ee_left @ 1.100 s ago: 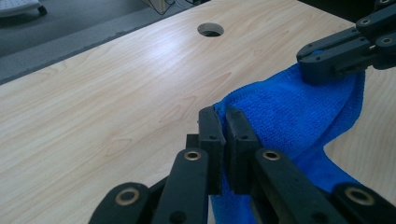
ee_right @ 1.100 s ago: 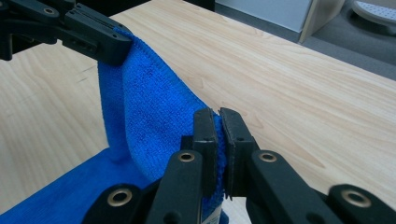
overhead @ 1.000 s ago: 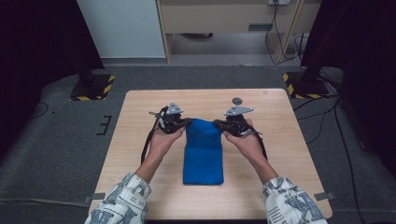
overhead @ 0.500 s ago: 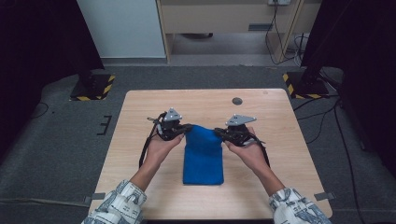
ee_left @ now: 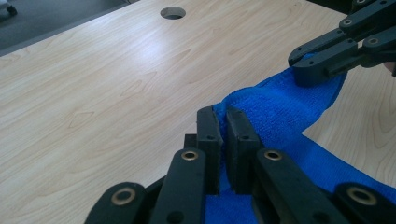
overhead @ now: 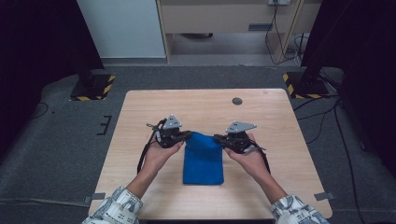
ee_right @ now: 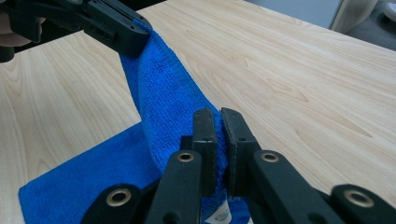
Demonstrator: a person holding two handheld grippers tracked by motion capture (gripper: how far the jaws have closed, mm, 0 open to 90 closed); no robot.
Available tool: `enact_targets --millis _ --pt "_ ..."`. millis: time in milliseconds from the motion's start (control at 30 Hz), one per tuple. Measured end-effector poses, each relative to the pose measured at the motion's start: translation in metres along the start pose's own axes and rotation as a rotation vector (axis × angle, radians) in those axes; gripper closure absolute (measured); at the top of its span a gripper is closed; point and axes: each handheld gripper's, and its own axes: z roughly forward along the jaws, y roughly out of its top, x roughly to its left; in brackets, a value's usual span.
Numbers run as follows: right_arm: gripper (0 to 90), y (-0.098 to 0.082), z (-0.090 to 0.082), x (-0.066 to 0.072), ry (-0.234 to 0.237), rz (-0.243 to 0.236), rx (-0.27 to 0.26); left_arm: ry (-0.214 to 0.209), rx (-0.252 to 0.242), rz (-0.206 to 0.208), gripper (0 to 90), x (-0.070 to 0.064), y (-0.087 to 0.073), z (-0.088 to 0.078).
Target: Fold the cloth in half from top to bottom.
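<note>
Blue cloth [overhead: 203,156] far edge pinched by left gripper [ee_left: 223,133] and right gripper [ee_right: 218,135].

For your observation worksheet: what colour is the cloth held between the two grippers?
Blue cloth, clearest in the right gripper view.

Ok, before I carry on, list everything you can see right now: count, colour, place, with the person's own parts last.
Blue terry cloth: one, blue, centre of the table, far edge lifted, near part lying flat.
Light wooden table: one, pale wood, on the grey floor.
Round cable hole: one, dark, far right of the tabletop.
Black stands with yellow-black striped bases: two, beside the table's far corners.
Left claw: one, black, shut on the cloth's far left corner.
Right claw: one, black, shut on the far right corner.
Patterned sleeves: two, white with dark print, at the near edge.
</note>
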Motion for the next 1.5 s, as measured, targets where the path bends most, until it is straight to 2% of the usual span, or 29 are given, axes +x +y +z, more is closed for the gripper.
enact_targets --millis 367,433,500,700,1067,1500 --pt "84.9 -0.010 -0.001 0.010 0.010 -0.010 0.029 -0.014 0.006 0.000 85.1 -0.005 -0.012 0.001" --pt "84.9 -0.010 -0.001 0.012 0.000 -0.037 0.037 -0.020 0.006 -0.003 85.4 -0.006 -0.015 0.002" --pt "84.9 -0.011 -0.002 0.014 0.000 -0.042 0.038 -0.018 0.005 -0.002 85.8 -0.006 -0.017 0.001" --pt "84.9 -0.014 -0.006 0.021 0.014 -0.042 0.031 -0.029 -0.002 0.005 86.1 -0.009 -0.020 -0.004" --pt "84.7 -0.017 -0.012 0.025 0.025 -0.036 0.030 -0.036 -0.004 0.006 85.8 -0.015 -0.026 -0.007" --pt "83.8 -0.026 -0.013 0.030 0.037 -0.028 0.035 -0.046 -0.007 -0.007 85.3 -0.019 -0.036 -0.008"
